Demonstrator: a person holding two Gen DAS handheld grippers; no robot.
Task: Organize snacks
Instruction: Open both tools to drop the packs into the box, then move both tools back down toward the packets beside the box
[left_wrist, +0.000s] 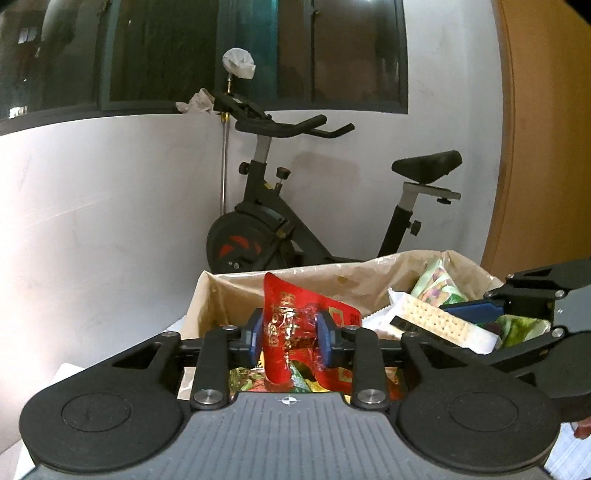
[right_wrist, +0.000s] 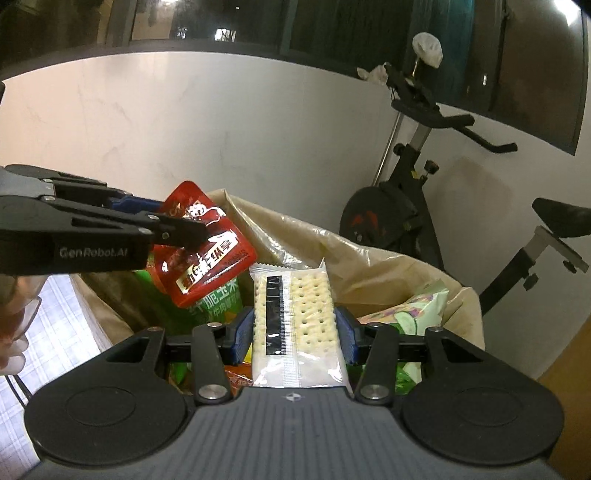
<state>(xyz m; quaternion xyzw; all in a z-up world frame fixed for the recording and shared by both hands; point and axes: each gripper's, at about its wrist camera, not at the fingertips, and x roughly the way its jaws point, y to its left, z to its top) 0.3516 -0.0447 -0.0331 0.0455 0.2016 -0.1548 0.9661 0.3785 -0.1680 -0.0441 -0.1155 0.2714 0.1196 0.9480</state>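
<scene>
A red foil snack pouch (left_wrist: 288, 302) stands crumpled between the blue pads of my left gripper (left_wrist: 290, 334), which is shut on it above the near side of the box. From the right wrist view the same pouch (right_wrist: 210, 258) hangs from the left gripper (right_wrist: 192, 229) over the box's left part. My right gripper (right_wrist: 295, 332) is shut on a clear packet of pale crackers (right_wrist: 295, 317), held upright over the box. In the left wrist view this packet (left_wrist: 432, 321) sticks out of the right gripper (left_wrist: 476, 325). The cardboard box (right_wrist: 369, 258), lined with a beige bag, holds several snack bags.
Green snack bags (right_wrist: 413, 310) and a green corn bag (right_wrist: 221, 299) lie inside the box (left_wrist: 236, 280). A black exercise bike (left_wrist: 280, 221) stands behind it against the white wall. A wooden panel (left_wrist: 546, 147) is at the right. A checked cloth (right_wrist: 62, 321) lies left of the box.
</scene>
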